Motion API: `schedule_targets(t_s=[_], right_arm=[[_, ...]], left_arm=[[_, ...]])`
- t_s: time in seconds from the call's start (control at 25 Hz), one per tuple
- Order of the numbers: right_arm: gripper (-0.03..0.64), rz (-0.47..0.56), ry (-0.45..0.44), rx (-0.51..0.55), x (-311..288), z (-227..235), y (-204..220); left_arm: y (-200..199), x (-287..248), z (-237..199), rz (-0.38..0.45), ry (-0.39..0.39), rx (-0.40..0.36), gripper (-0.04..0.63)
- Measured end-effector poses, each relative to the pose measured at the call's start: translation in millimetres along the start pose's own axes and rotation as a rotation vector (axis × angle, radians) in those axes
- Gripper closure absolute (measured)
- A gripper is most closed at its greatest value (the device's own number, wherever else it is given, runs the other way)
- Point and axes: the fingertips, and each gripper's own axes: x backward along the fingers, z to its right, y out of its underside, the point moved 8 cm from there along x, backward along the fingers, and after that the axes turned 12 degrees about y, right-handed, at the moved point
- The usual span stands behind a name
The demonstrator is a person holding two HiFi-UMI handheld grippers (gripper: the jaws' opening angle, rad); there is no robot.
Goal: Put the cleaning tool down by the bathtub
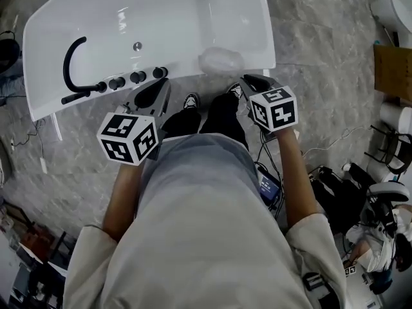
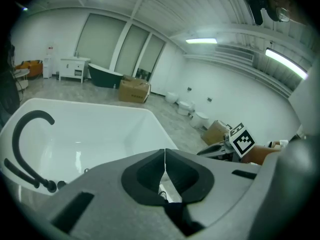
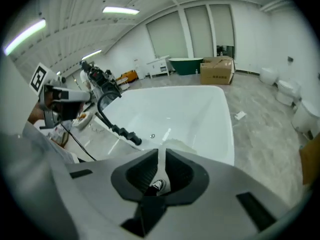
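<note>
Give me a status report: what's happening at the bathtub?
Left claw shut, empty. Right claw open a crack, empty. Pale cleaning tool sits on the bathtub rim, near right claw. Nothing in the way.

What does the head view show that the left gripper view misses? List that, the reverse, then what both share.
Head view only: the person's black trousers, grey shirt, and a pale translucent crumpled wad on the near rim of the white bathtub. Left gripper view only: a brown cardboard box, a distant dark green bathtub, ceiling strip lights. Both: that white bathtub, its curved black faucet, the left hand-held gripper with jaws together, and the right hand-held gripper with its marker cube.
</note>
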Motion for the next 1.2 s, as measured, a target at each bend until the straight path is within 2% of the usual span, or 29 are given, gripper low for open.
schedule_targets(t_s=[0.2,0.56,1.0,1.2], right_arm=[[0.577,0.089,0.020,-0.143,27,3,-4],[0.584,0.216,0.065,-0.260,77,-3,-2],[0.598,0.375,0.151,-0.298,130,-19,-13],[0.601,0.415,0.174,-0.333,148,-27,-12]], left_arm=[[-9,-5,4,0.009,0.045,-0.038,0.586],[-22,-6,20,0.044,0.106,-0.071,0.586],[-36,5,27,0.084,0.162,-0.115,0.586],[-39,14,32,0.097,0.188,-0.128,0.586]])
